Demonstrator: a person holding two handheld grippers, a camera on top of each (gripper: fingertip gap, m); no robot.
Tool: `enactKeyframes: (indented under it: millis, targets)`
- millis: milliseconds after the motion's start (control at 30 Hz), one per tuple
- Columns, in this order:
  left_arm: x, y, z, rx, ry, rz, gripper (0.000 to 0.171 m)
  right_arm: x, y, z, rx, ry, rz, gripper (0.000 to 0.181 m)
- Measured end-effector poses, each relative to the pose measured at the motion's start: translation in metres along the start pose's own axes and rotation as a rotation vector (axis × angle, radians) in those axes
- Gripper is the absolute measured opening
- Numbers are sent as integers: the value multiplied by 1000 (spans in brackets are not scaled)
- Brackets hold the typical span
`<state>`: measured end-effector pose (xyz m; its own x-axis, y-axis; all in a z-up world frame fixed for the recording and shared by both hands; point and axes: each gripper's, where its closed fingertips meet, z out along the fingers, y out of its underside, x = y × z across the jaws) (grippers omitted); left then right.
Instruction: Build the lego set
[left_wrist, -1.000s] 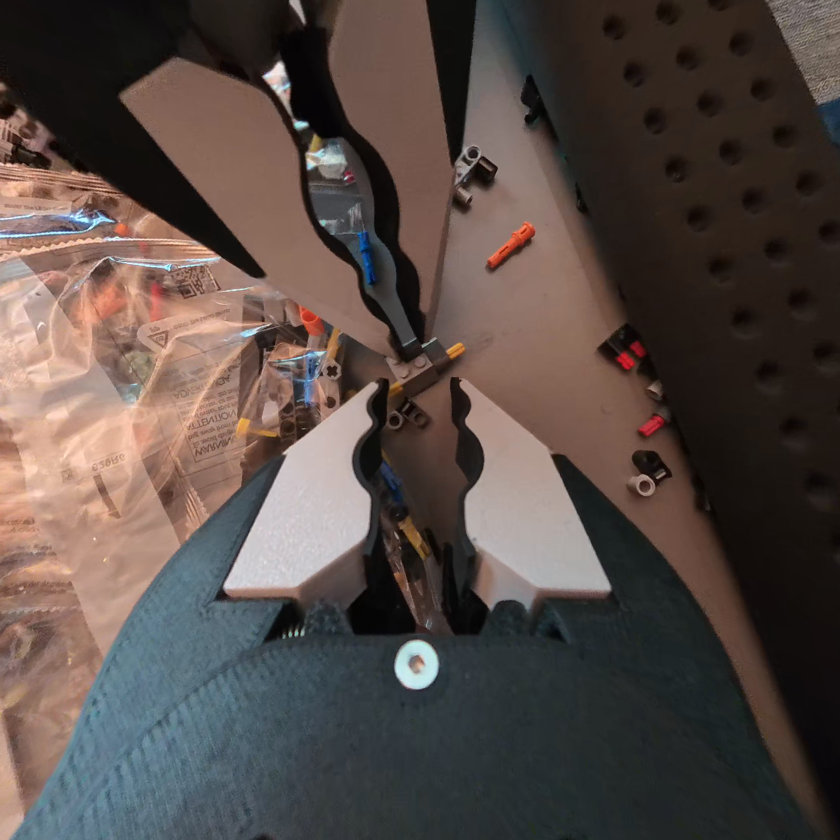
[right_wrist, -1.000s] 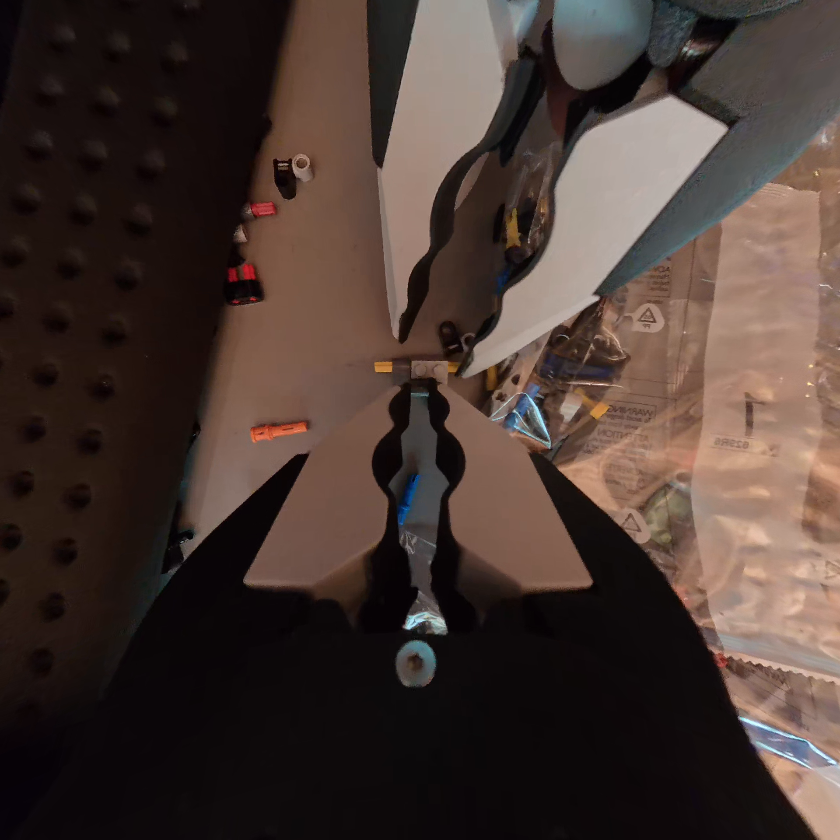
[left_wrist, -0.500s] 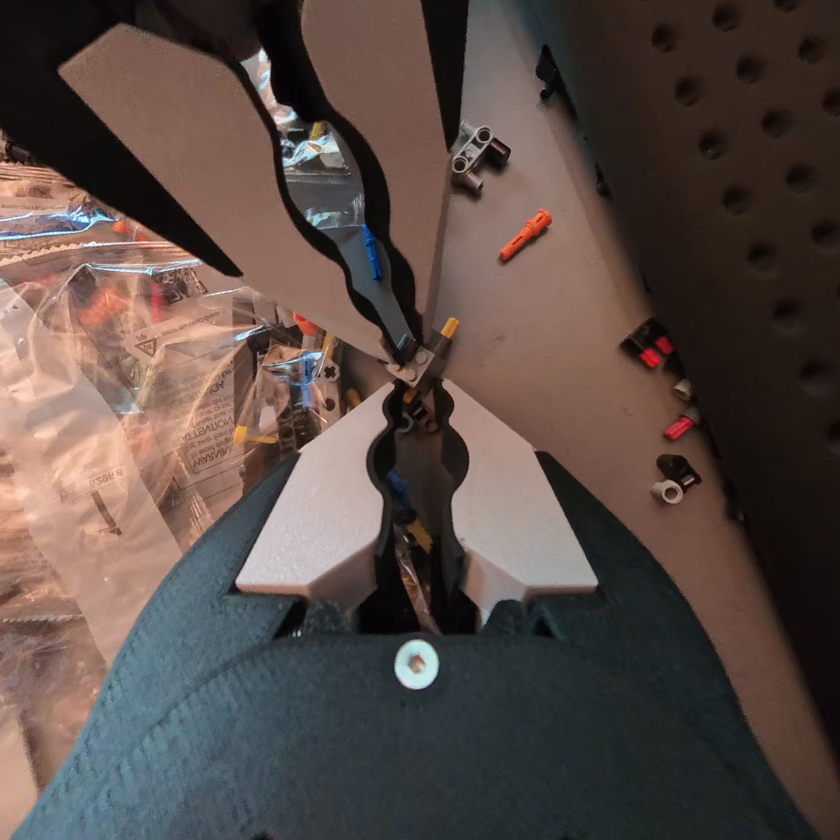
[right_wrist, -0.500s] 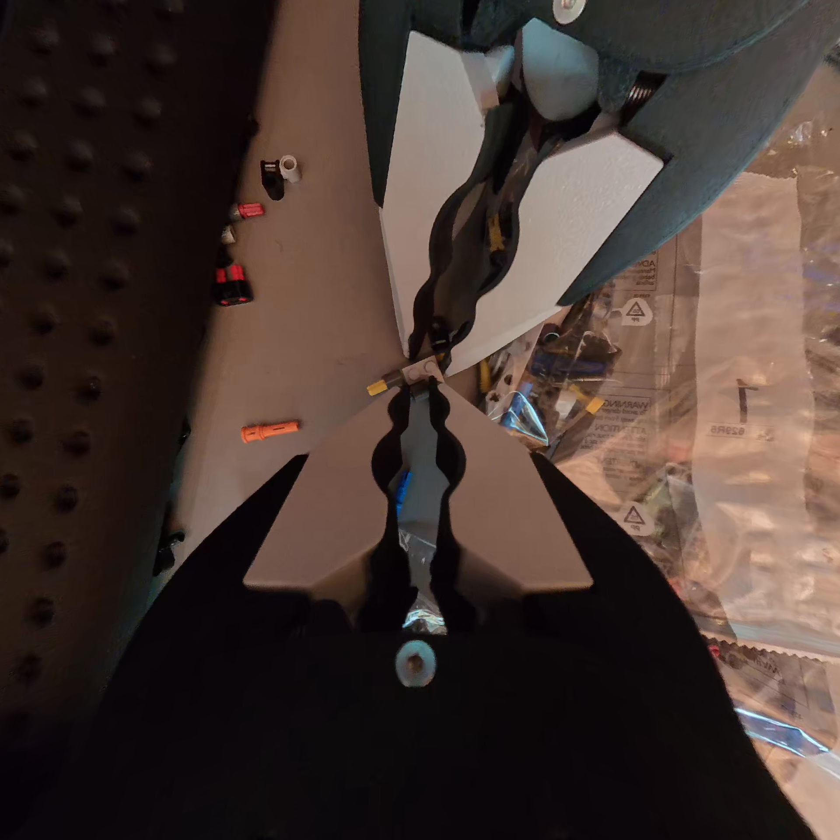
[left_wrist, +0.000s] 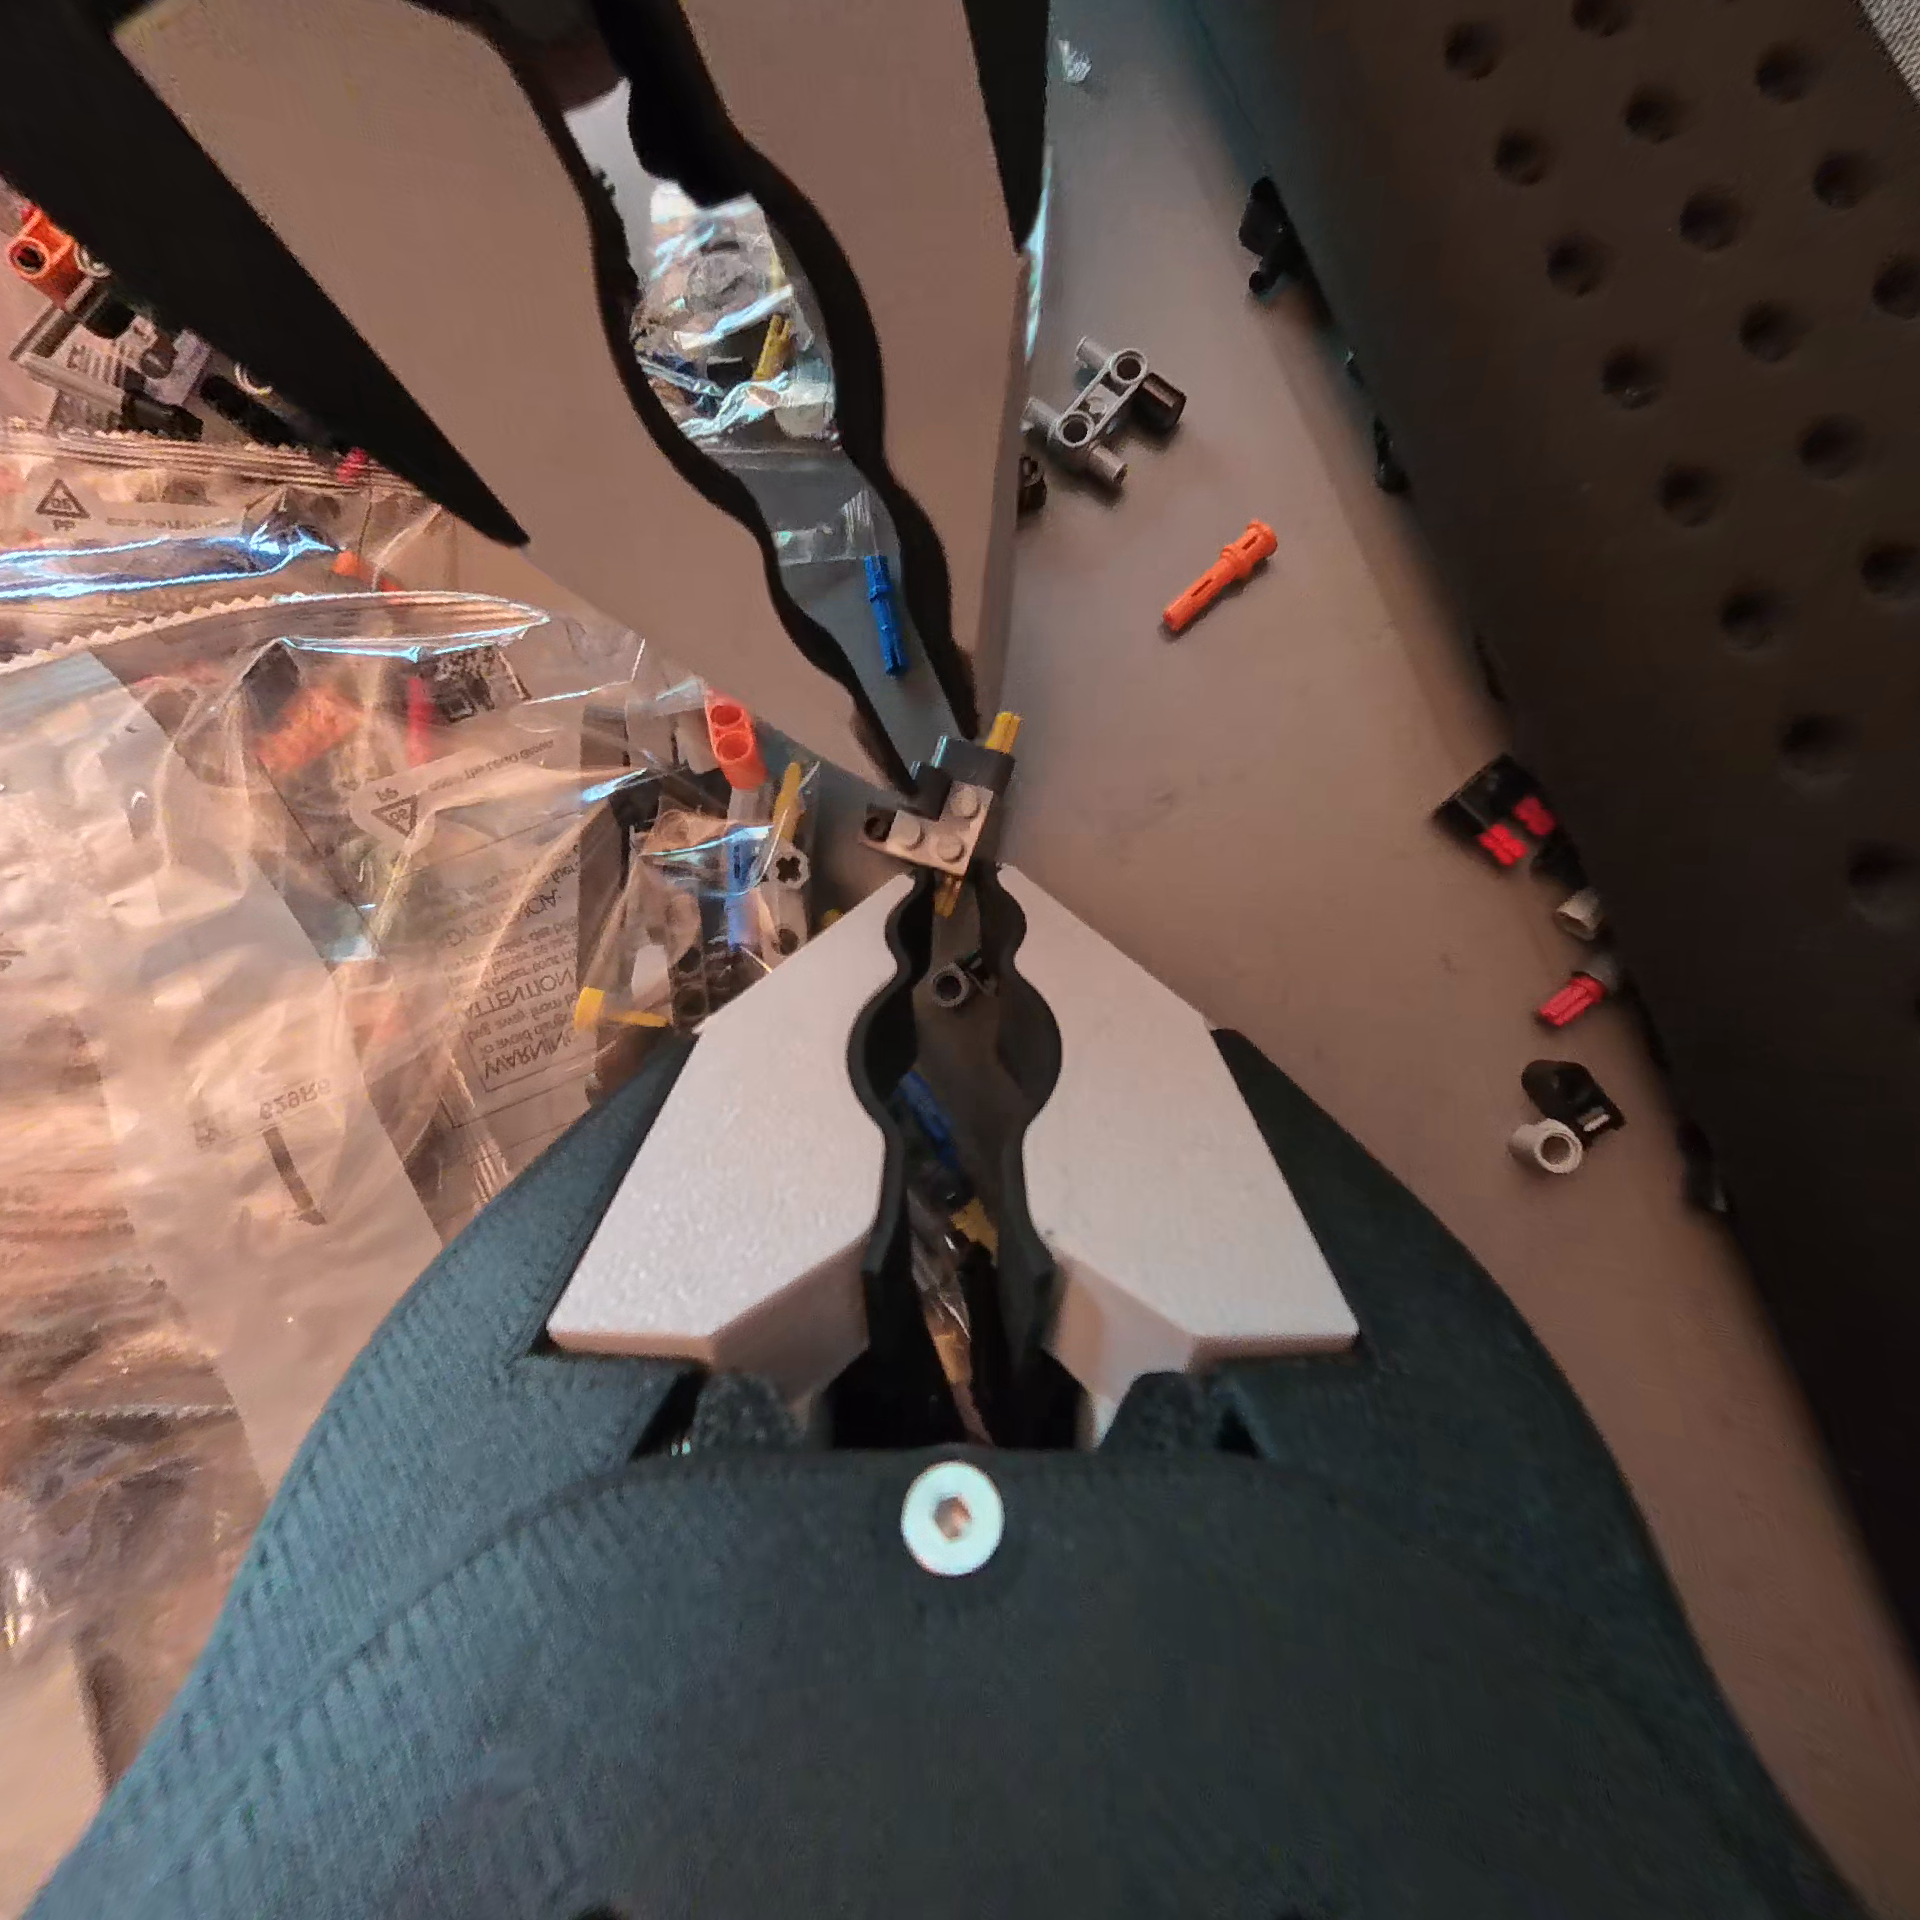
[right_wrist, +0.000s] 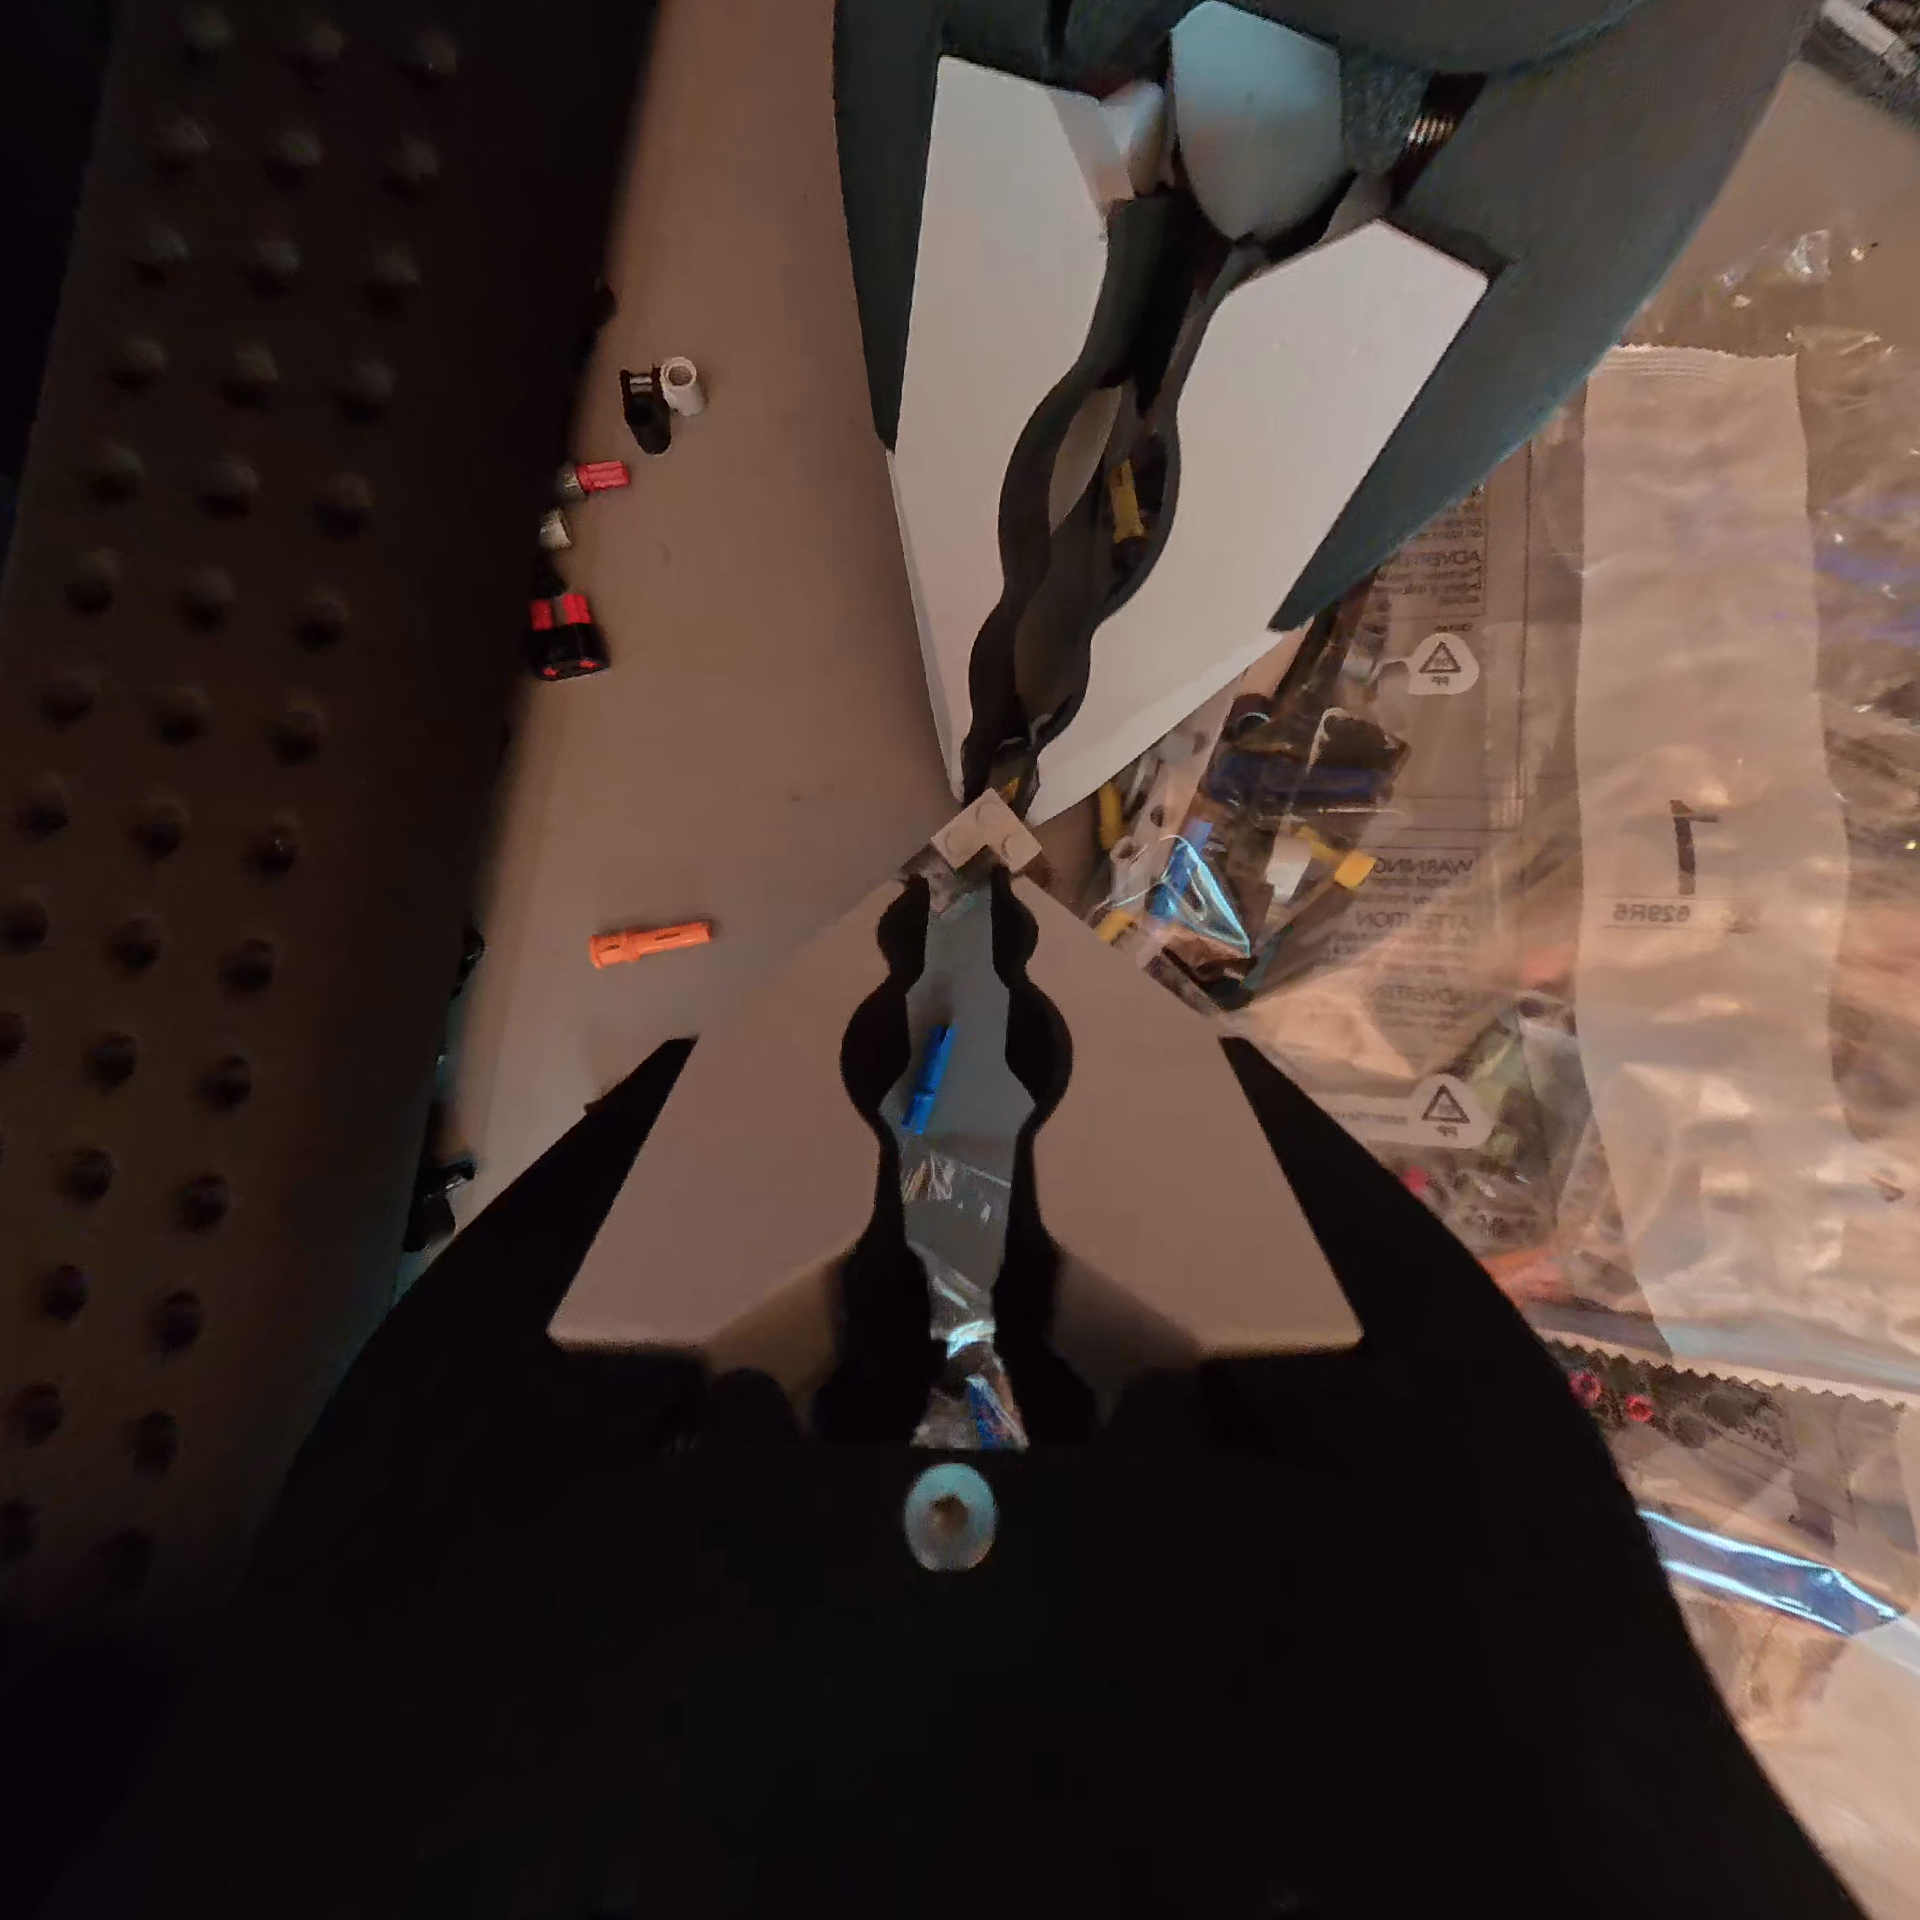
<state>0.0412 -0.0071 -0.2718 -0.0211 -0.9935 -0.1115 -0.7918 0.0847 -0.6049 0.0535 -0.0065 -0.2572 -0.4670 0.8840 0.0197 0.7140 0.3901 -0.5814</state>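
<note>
A small grey studded lego assembly (left_wrist: 951, 821) with a yellow axle through it hangs in the air between both grippers, above the grey table (left_wrist: 1195, 831). My left gripper (left_wrist: 953, 881) is shut on its near end, where a yellow axle tip shows. My right gripper (right_wrist: 958, 885) is shut on its other end, and the piece shows in the right wrist view (right_wrist: 985, 834) too. The two grippers meet tip to tip. The right gripper (left_wrist: 966, 732) comes in from the top of the left wrist view. The left gripper (right_wrist: 995, 777) comes in from the top of the right wrist view.
Clear plastic bags of lego parts (left_wrist: 312, 831) (right_wrist: 1662, 831) cover one side of the table. Loose on the table lie an orange pin (left_wrist: 1218, 575) (right_wrist: 649, 943), a blue pin (left_wrist: 883, 613), a grey connector (left_wrist: 1101, 400) and black-and-red pieces (left_wrist: 1501, 826). A dark perforated panel (left_wrist: 1714, 416) bounds the other side. Both grippers' tips are close together, under 4 cm apart.
My left gripper was open a second ago; it has closed on the near end of the grey assembly. The assembly has turned from level to tilted between the two grippers.
</note>
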Motion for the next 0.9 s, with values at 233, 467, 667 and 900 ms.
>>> enactKeyframes:
  millis: [233, 467, 667, 900]
  targets:
    - [-9, -5, -6, 18, -58, 12, 6, -5, 9, -1, -14, -70, 90, 14]
    - [-13, -7, -7, 27, -86, 17, 6, 0, 12, -1, -22, -62, 138, 13]
    - [-13, -8, -8, 32, -94, 23, 6, 4, 15, -3, -33, -44, 151, 15]
    - [-14, -10, -9, 40, -99, 24, 6, 5, 16, -4, -37, -36, 157, 17]
